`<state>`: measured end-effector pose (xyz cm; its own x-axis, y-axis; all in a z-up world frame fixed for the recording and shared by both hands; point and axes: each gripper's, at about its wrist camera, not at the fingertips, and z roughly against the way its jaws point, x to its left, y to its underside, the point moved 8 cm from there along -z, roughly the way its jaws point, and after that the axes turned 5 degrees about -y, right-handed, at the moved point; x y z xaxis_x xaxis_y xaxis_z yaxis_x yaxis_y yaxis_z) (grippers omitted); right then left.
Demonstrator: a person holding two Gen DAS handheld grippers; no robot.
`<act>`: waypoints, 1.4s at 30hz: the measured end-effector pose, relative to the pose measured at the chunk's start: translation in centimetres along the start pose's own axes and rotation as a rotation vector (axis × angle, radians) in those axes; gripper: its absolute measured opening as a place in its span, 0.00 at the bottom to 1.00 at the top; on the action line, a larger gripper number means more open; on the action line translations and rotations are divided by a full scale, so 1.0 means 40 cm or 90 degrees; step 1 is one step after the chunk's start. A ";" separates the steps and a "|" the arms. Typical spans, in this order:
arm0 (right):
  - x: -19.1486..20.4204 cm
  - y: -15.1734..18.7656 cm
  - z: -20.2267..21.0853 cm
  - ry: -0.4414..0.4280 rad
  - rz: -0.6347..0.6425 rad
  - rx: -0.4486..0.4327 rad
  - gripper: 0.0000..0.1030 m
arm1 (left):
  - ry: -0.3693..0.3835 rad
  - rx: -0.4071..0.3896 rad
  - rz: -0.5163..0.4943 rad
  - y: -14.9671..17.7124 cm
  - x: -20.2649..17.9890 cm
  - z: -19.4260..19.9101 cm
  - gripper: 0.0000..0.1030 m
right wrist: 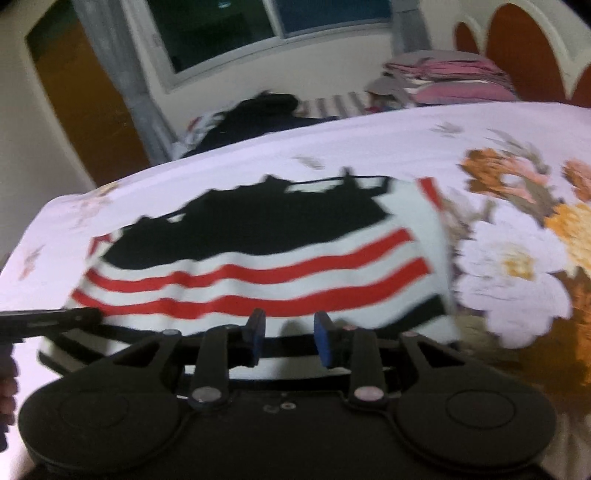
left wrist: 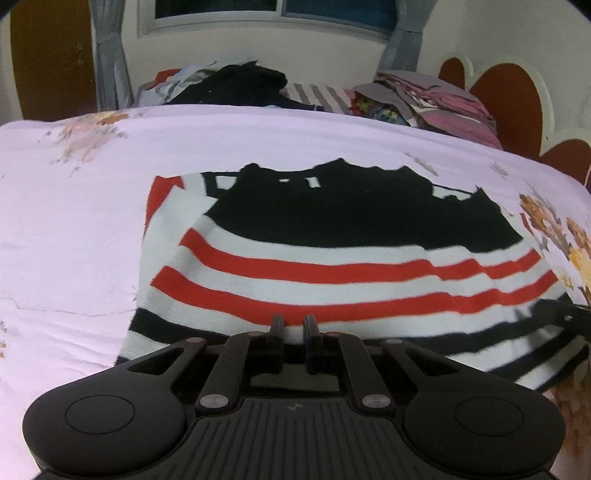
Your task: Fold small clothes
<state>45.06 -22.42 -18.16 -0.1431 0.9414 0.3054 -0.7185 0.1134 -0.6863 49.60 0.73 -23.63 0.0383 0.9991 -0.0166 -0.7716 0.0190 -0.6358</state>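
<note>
With the striped jumper [left wrist: 332, 258] lying flat on the bed [left wrist: 74, 221], the left tongs [left wrist: 294, 326] should keep their clenched pinch on its near hem while the right tongs [right wrist: 290, 325], released, regrip alongside

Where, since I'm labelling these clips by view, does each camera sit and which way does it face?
Left wrist: on the left tongs, facing down across the bed at the striped garment; its own tongs show at the bottom.
Right wrist: on the right tongs, facing the striped garment from its right side; own tongs and a hand show.
Shared: striped garment, bed, window, each other's tongs.
</note>
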 end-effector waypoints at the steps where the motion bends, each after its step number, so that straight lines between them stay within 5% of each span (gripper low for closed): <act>1: 0.018 0.004 -0.008 -0.009 0.005 0.005 0.29 | -0.003 -0.002 -0.003 0.005 -0.001 0.003 0.07; 15: 0.018 0.087 0.000 0.029 0.024 0.041 0.31 | 0.033 0.017 0.078 0.092 0.100 0.053 0.11; 17: 0.040 0.063 0.013 0.019 0.011 0.018 0.35 | 0.060 0.036 0.123 0.108 0.114 0.074 0.28; 19: 0.074 0.045 0.014 0.010 0.021 0.005 0.39 | 0.075 0.043 0.160 0.127 0.127 0.097 0.78; 20: 0.096 0.039 0.011 0.001 0.025 0.002 0.39 | 0.073 0.040 0.172 0.136 0.134 0.108 0.81; 23: 0.139 0.027 -0.006 -0.010 0.039 0.003 0.39 | 0.093 0.041 0.197 0.158 0.142 0.123 0.83; 30: 0.167 0.007 -0.053 0.010 0.034 -0.003 0.39 | 0.195 0.092 0.403 0.211 0.186 0.044 0.83; 35: 0.156 -0.007 -0.104 0.037 0.020 0.002 0.39 | 0.233 0.046 0.479 0.182 0.195 -0.008 0.84; 42: 0.144 0.019 -0.172 0.077 0.051 0.027 0.39 | 0.246 -0.021 0.495 0.119 0.172 -0.077 0.84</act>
<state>48.36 -14.70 -21.47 -0.1200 0.9785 0.1678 -0.7370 0.0254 -0.6755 48.13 7.60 -29.15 -0.2754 0.6456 -0.7123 -0.6497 -0.6711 -0.3571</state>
